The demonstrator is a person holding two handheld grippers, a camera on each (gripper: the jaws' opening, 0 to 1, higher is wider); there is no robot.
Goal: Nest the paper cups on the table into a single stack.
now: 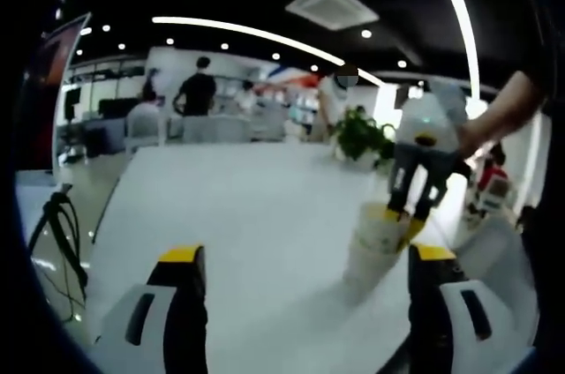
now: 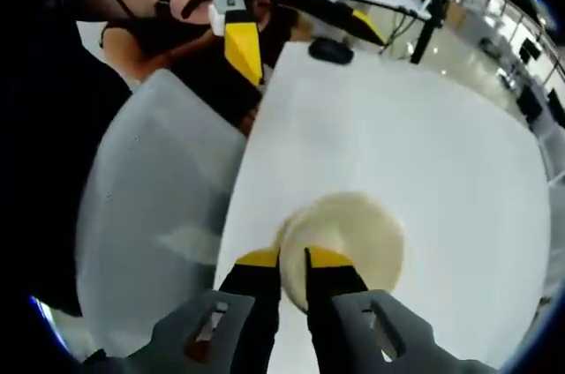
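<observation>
A short stack of paper cups point(image 1: 375, 246) stands on the white table point(image 1: 247, 206), just left of my left gripper's right jaw. My left gripper point(image 1: 306, 255) is open, its yellow-tipped jaws wide apart with nothing between them. The right gripper point(image 1: 408, 208) comes down from the upper right and pinches the top cup's rim. In the right gripper view I look down into the top cup point(image 2: 353, 237); my right gripper point(image 2: 293, 259) is shut on its near rim. The open left gripper point(image 2: 305, 34) shows at the top of that view, held by a hand.
A potted plant point(image 1: 362, 136) stands at the table's far side. A pale chair back point(image 2: 150, 215) is beside the table edge. A small dark object point(image 2: 331, 49) lies on the table point(image 2: 424, 127). Cables point(image 1: 57, 233) hang at the left; people stand far behind.
</observation>
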